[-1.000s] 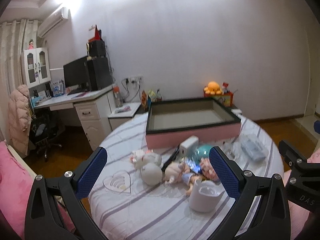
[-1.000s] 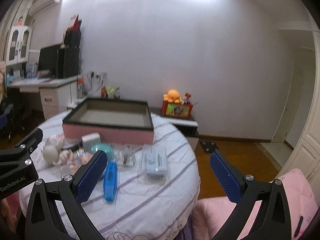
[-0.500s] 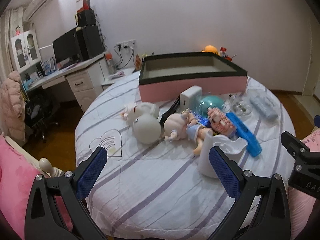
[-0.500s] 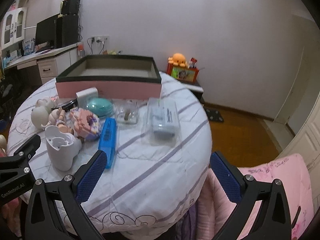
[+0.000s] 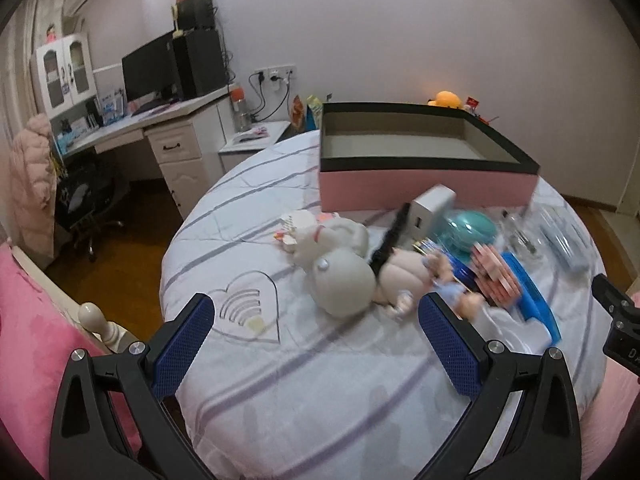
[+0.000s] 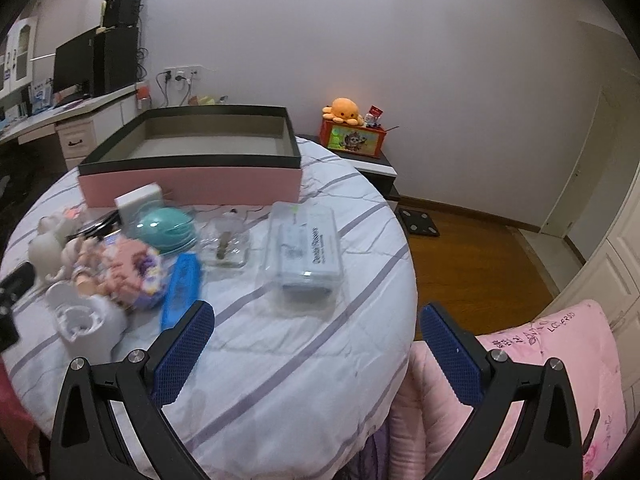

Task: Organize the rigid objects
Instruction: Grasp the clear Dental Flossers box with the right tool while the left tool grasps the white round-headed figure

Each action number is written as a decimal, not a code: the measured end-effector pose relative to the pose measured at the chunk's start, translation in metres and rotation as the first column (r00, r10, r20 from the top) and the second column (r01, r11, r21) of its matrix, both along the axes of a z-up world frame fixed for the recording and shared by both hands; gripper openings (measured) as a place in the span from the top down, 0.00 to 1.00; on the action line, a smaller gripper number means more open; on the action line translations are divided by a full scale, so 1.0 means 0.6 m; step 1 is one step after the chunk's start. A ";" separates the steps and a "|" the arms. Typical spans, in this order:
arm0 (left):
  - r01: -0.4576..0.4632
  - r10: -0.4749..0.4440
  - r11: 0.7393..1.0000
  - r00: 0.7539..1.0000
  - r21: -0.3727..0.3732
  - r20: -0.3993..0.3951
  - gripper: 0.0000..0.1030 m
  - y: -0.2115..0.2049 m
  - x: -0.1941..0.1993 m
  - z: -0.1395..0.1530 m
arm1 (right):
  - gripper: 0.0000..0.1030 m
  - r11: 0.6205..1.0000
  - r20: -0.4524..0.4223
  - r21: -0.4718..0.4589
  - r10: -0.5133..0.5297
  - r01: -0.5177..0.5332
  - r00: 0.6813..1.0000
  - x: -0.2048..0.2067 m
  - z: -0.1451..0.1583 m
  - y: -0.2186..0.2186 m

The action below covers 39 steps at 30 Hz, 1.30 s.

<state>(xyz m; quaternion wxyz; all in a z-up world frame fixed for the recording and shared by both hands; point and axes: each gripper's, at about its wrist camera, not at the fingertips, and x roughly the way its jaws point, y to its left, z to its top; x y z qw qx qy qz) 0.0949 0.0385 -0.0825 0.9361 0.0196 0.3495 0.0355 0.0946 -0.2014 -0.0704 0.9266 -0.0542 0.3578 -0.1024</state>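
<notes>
Tongs [image 5: 316,344] [image 6: 316,344] nearer cluttered table [image 6: 280,360]

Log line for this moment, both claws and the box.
left claw: open, holds nothing, above table | right claw: open, holds nothing | pink box: nothing inside | toys: on table beside box

The left tool [image 5: 316,344] hangs wide apart over the striped round worktop [image 5: 280,392], gripping nothing. Just beyond lies a pale doll head [image 5: 344,284] beside a baby doll [image 5: 404,276]. Farther back stands an open pink box [image 5: 424,190].
</notes>
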 end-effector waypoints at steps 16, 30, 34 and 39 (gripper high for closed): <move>-0.013 0.004 0.999 0.987 -0.053 -0.161 0.00 0.038 0.131 -0.074 | 0.00 0.997 -0.130 0.008 -0.078 0.080 0.988 0.131 -0.066 -0.036; 0.085 -0.097 0.992 0.986 -0.093 -0.133 0.56 0.027 0.125 -0.069 | 0.41 0.994 -0.123 0.108 0.006 0.008 0.992 0.143 -0.070 -0.021; 0.078 -0.090 0.992 0.987 -0.097 -0.130 0.56 0.025 0.115 -0.068 | 0.41 0.994 -0.116 0.110 0.007 0.006 0.993 0.127 -0.063 -0.022; 0.073 -0.088 0.991 0.987 -0.113 -0.135 0.56 0.022 0.103 -0.062 | 0.41 0.994 -0.076 0.112 0.014 -0.006 0.997 0.106 -0.039 -0.019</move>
